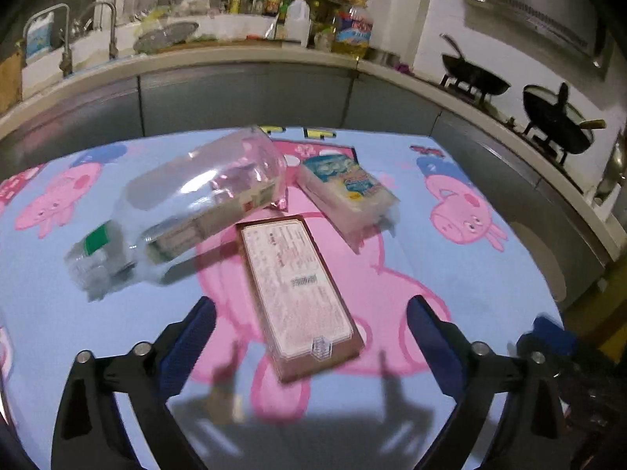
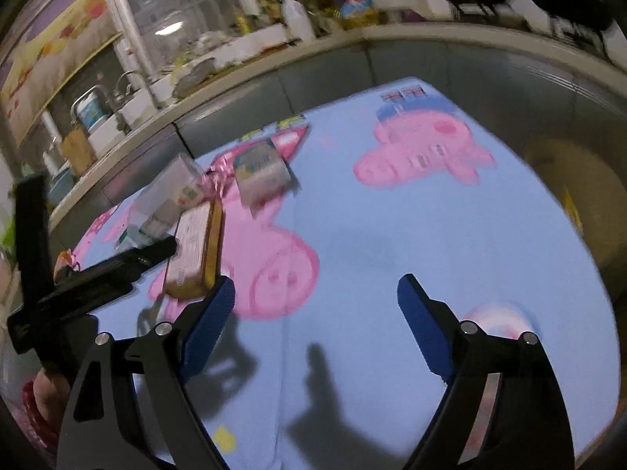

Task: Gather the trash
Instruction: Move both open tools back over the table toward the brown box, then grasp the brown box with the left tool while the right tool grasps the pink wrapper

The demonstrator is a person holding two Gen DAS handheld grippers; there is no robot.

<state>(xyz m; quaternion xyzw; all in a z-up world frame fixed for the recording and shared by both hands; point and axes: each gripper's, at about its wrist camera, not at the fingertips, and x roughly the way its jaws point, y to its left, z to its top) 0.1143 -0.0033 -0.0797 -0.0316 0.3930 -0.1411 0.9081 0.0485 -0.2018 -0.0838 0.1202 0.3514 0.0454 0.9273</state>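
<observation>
A kitchen runs along the back, with a long counter, a sink tap, many bottles, and two black woks on a stove at 2 o'clock. In front is the bench, covered by a blue cloth with big pink cartoon pigs. Three bits of trash lie on it, close together. A clear plastic bottle lies on its side at about 10 o'clock from the middle, with its green-ringed neck pointing to 8 o'clock. A flat brown box with a white printed label lies in the middle, just beside the bottle. A small white pack with blue print sits at 1 o'clock from the box, near it. The left hand-held gripper hangs over the near end of the box, its blue pads spread wide, not touching it. The right hand-held gripper is also wide and holds nothing, over bare blue cloth. In the right wrist view the trash lies at 10 o'clock, and the box is just past the left blue pad. That view is blurry.
</observation>
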